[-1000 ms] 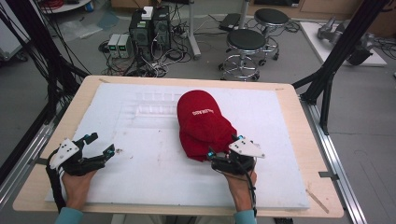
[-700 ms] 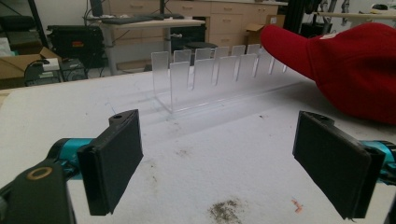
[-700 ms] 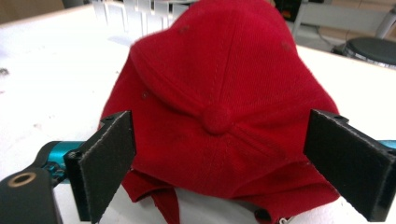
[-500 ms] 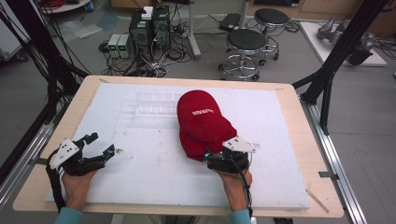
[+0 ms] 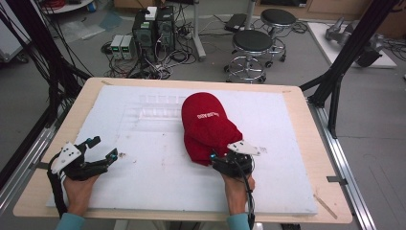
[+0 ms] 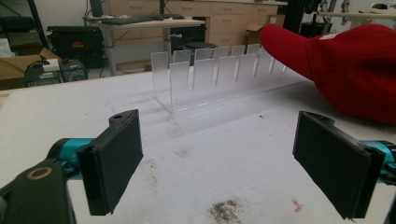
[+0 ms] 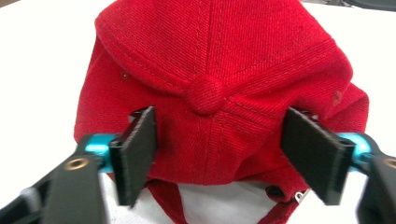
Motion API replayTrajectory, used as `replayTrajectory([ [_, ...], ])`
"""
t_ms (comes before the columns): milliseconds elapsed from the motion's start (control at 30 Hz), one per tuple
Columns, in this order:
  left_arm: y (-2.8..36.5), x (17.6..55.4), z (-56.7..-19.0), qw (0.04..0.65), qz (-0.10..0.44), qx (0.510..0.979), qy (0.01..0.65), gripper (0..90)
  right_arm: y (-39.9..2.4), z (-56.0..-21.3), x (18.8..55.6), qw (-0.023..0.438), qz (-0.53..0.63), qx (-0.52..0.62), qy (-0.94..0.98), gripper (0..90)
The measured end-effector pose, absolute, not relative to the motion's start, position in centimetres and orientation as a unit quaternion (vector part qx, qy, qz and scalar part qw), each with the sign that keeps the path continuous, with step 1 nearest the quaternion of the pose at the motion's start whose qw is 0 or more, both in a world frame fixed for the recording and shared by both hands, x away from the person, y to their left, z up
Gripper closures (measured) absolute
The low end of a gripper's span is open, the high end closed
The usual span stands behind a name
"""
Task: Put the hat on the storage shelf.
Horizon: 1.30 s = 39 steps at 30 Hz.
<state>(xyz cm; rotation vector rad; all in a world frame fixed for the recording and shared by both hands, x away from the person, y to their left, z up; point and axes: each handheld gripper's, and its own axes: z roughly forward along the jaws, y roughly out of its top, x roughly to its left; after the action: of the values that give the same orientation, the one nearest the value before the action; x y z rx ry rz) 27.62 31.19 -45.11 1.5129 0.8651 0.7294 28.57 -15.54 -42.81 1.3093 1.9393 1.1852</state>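
Right gripper (image 7: pixel 219 154) jaws just closing around back of red fabric baseball cap (image 7: pixel 219 70), pads not yet pressing. Centre on crown, squeeze gently. Left gripper (image 6: pixel 233 172) wide open, empty.

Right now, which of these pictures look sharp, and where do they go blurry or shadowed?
High view: even light, soft detail, a faint shadow beside the cap. Left gripper view: the clear rack is sharp, the room behind it dimmer. Right gripper view: the cap's weave is crisp, the gripper's lower corners blur.
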Motion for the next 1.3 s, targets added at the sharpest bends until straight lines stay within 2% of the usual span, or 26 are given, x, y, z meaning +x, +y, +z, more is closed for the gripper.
replayTrajectory([
  [67, 31.2, 27.6, -45.1, 0.586, 0.312, 0.649, 0.371, 16.0, -15.6, -42.9, 28.7, 0.249, 0.439, 0.485, 0.714, 40.2],
  [333, 31.2, 27.6, -45.1, 0.586, 0.312, 0.649, 0.370, 16.0, -15.4, -43.1, 29.2, 0.246, 0.434, 0.480, 0.722, 66.6],
  [433, 31.2, 27.6, -45.1, 0.586, 0.312, 0.650, 0.370, 16.0, -15.3, -43.1, 29.3, 0.253, 0.429, 0.479, 0.723, 72.5],
  [733, 31.3, 27.6, -45.1, 0.590, 0.311, 0.648, 0.369, 16.0, -15.5, -42.0, 28.5, 0.296, 0.435, 0.455, 0.718, 79.4],
  [967, 31.4, 27.6, -45.1, 0.593, 0.308, 0.647, 0.368, 15.2, -15.7, -39.9, 28.3, 0.329, 0.445, 0.425, 0.716, 80.6],
  [1300, 31.5, 27.7, -45.1, 0.595, 0.302, 0.647, 0.369, 15.3, -16.0, -36.9, 28.4, 0.353, 0.473, 0.379, 0.712, 80.5],
])
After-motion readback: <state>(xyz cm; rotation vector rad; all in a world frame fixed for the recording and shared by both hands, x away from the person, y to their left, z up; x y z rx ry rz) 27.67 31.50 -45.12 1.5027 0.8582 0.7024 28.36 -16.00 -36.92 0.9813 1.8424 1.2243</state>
